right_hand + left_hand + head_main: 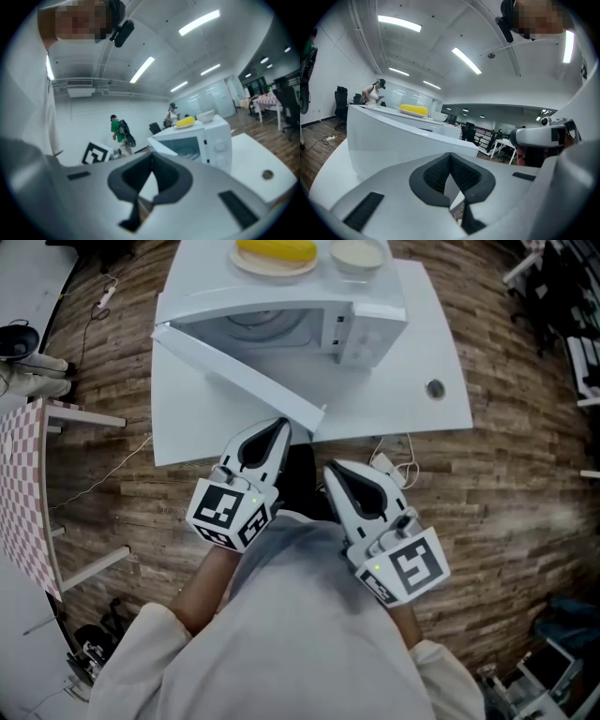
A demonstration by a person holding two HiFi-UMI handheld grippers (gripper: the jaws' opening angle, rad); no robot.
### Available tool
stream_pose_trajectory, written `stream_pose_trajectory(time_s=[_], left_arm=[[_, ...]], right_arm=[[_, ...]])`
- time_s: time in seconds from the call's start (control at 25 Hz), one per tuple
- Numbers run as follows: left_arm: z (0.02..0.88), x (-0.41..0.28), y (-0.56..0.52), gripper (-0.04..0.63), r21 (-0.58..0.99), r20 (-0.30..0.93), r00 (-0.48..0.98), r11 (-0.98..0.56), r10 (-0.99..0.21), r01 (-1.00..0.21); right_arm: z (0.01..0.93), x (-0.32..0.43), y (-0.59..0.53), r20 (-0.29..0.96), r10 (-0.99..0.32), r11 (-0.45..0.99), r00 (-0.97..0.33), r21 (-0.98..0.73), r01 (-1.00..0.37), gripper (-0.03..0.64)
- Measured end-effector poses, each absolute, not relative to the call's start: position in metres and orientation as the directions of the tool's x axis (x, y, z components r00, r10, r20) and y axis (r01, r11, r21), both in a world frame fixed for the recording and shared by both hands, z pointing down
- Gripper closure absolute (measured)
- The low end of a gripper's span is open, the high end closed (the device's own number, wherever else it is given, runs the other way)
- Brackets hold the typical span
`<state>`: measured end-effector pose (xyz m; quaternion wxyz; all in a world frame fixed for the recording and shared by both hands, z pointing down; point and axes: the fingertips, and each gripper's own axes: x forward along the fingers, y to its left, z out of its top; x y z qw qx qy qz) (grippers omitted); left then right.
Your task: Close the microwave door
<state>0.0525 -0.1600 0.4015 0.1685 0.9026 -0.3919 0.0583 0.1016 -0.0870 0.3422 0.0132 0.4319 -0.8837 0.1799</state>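
The white microwave (281, 324) stands on a white table (422, 362), its door (234, 371) swung wide open toward me with its free edge near the table's front. My left gripper (279, 427) is shut and empty, its tip just short of that door edge. My right gripper (332, 471) is also shut and empty, held lower, off the table's front edge. In the left gripper view the door (393, 136) fills the left side behind the left gripper (450, 157). The right gripper view shows the microwave (206, 138) ahead of the right gripper (151, 159).
A plate with a yellow item (275, 253) and a white bowl (357, 253) sit on the microwave's top. A round grommet (434, 388) is in the table at right. A checkered table (23, 493) stands left. A power strip (389, 465) lies on the floor. People (117, 131) stand far off.
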Motion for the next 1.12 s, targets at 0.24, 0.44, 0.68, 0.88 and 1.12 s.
stream_pose_trajectory(time_s=[0.24,0.44,0.68,0.88,1.12], left_arm=[[0.403,0.061,-0.166,0.575,0.266,0.241,0.707,-0.655,-0.665,-0.707],[0.411,0.067,-0.175,0.575,0.273,0.246,0.709,-0.655,-0.661,-0.705],[0.414,0.072,-0.184,0.575,0.232,0.260,0.696,-0.656,-0.669,-0.718],[0.417,0.077,-0.193,0.575,0.266,0.261,0.703,-0.651,-0.661,-0.711],[0.421,0.084,-0.204,0.575,0.300,0.259,0.713,-0.647,-0.652,-0.701]], right_arm=[[0.344,0.109,-0.093,0.202,-0.766,0.545,-0.610,-0.300,-0.783,0.594],[0.346,0.117,-0.101,0.207,-0.774,0.529,-0.599,-0.309,-0.790,0.594],[0.343,0.120,-0.113,0.193,-0.777,0.529,-0.600,-0.319,-0.787,0.594],[0.347,0.121,-0.121,0.198,-0.771,0.531,-0.605,-0.324,-0.783,0.594],[0.348,0.128,-0.131,0.205,-0.778,0.521,-0.594,-0.318,-0.792,0.594]])
